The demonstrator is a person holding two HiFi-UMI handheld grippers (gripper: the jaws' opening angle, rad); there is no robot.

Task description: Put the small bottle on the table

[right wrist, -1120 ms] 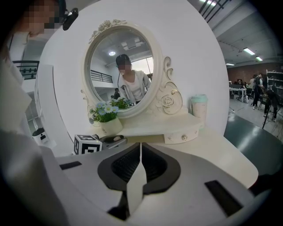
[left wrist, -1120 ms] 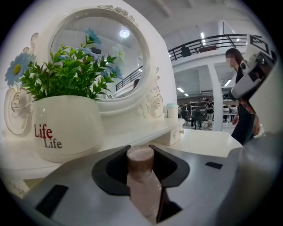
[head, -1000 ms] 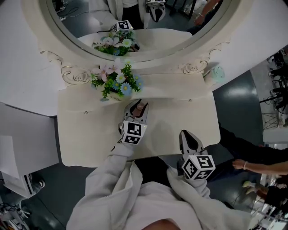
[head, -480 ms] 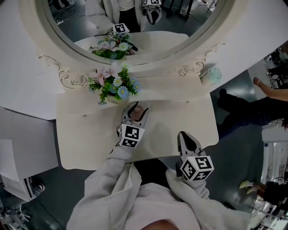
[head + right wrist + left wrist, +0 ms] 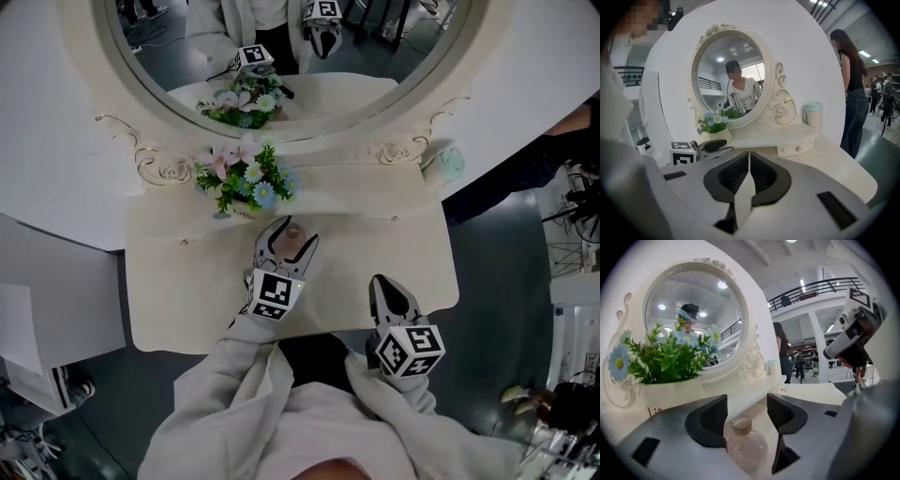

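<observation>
The small bottle (image 5: 292, 231), clear pinkish glass with a round belly and a tan cap, stands upright on the cream dressing table (image 5: 187, 281). My left gripper (image 5: 297, 232) reaches around it. Its jaws have just been opening and now stand wide, with the bottle (image 5: 743, 446) between them and a gap on the right side. In the left gripper view the left gripper (image 5: 746, 406) looks toward the mirror. My right gripper (image 5: 386, 284) hovers at the table's front right edge. There the right gripper (image 5: 749, 161) is shut on nothing.
A white pot of blue and pink flowers (image 5: 246, 178) stands just behind the bottle on the raised drawer shelf (image 5: 366, 192). An oval mirror (image 5: 281, 56) rises behind it. A mint cup (image 5: 444, 161) sits at the shelf's right end. A person's dark leg (image 5: 525, 169) is at the right.
The left gripper's jaws have spread wider around the bottle, which stays on the table. The right gripper has not moved. The person at the right has shifted.
</observation>
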